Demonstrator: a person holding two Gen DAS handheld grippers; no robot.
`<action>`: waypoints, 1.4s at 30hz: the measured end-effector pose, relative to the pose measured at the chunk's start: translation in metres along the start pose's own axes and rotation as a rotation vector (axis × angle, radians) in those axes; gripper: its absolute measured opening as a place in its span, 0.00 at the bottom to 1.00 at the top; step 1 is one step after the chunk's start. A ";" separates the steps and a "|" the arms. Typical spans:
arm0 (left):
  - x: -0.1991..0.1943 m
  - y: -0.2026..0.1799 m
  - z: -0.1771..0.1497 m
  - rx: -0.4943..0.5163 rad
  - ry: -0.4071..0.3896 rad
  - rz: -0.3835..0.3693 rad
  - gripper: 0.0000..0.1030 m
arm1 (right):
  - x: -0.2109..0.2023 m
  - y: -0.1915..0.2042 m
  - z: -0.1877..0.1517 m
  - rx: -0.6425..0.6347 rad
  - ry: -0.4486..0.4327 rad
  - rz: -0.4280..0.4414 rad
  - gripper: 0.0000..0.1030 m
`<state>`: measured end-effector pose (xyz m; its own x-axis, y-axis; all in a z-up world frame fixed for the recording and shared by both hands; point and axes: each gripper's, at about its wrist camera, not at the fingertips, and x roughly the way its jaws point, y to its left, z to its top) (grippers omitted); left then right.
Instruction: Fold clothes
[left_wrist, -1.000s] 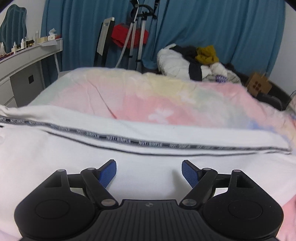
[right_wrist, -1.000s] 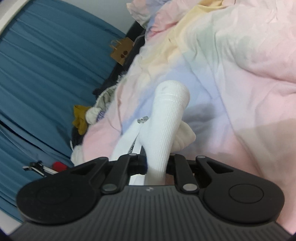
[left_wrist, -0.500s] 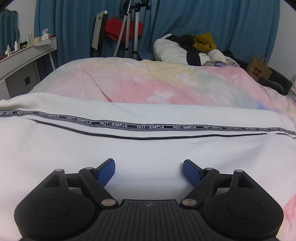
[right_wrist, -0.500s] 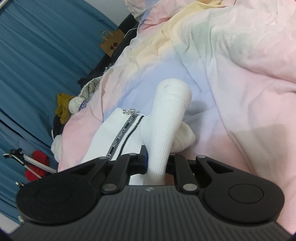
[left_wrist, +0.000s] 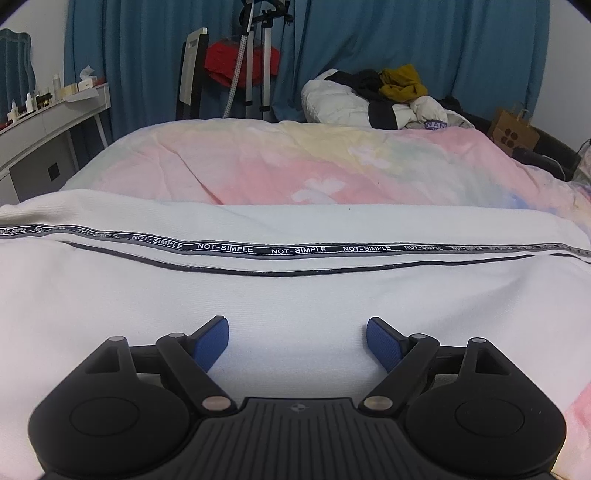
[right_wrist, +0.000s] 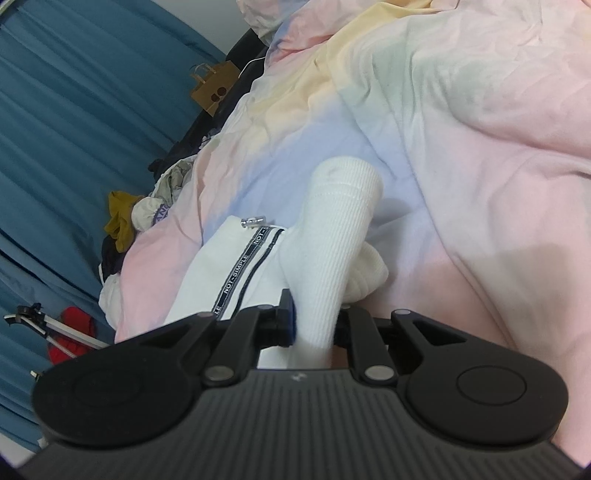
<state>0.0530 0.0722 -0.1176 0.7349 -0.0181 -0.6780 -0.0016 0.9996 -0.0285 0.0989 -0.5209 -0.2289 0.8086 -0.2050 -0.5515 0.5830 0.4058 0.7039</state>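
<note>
While spread flat across the pastel bedspread (left_wrist: 258, 173), white garment (left_wrist: 295, 295) filling the left wrist view, "NOT-SIMPLE" tape (left_wrist: 295, 250) running side to side along it. Left gripper (left_wrist: 297, 338) low over the white cloth, blue pads (left_wrist: 212, 341) wide apart, gripping nothing. Over on the right wrist view, right gripper (right_wrist: 316, 325) clamped tight on the ribbed cuff (right_wrist: 332, 236), sleeve end lifted off the bedspread and sticking forward from the jaws. Beyond the bed, clothes pile (left_wrist: 384, 98) against blue curtain (left_wrist: 424, 44), paper bag (left_wrist: 513, 129) alongside.
</note>
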 end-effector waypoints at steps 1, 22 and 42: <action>0.000 0.000 0.000 0.002 -0.003 0.002 0.81 | 0.000 0.000 0.000 -0.001 0.001 0.001 0.13; 0.003 -0.004 -0.002 0.046 0.016 0.032 0.84 | -0.002 0.012 0.002 -0.078 -0.015 0.001 0.13; 0.000 -0.002 0.005 0.044 0.054 0.029 0.87 | -0.007 0.023 -0.005 -0.155 -0.057 -0.014 0.13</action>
<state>0.0564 0.0700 -0.1143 0.6972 0.0105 -0.7168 0.0085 0.9997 0.0229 0.1059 -0.5050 -0.2109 0.8063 -0.2599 -0.5313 0.5785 0.5340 0.6166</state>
